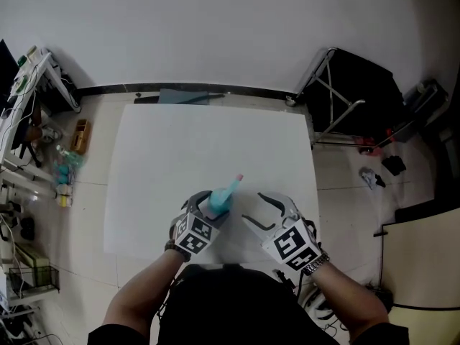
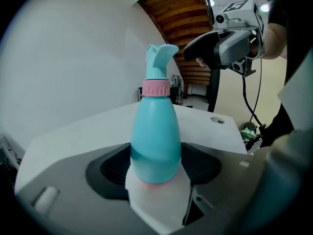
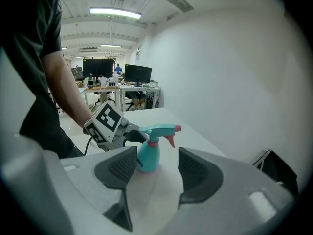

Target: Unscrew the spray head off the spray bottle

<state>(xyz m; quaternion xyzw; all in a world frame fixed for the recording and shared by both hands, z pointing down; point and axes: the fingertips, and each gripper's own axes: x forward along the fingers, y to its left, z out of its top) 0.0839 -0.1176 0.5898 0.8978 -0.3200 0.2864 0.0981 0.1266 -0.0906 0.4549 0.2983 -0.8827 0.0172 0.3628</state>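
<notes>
- The spray bottle (image 2: pixel 155 141) stands upright at the near middle of the white desk (image 1: pixel 180 142). I judge it light, rigid and slick.
- My left hand-held gripper (image 2: pixel 156 166) pinches its lower body, while the right hand-held gripper (image 3: pixel 156 168) waits spread just to its right.
- I'd grip the spray head (image 2: pixel 159 58) above the pink collar (image 2: pixel 156 88).

Spray bottle (image 1: pixel 220 200) stands upright on table (image 1: pixel 180 142), near the table's front edge. Spray head (image 1: pixel 234 185) sits on top of the bottle. Left gripper (image 1: pixel 212 205) is at the bottle's left, jaws touching either side of its body. Right gripper (image 1: pixel 253 207) is right of the bottle, apart from it.
</notes>
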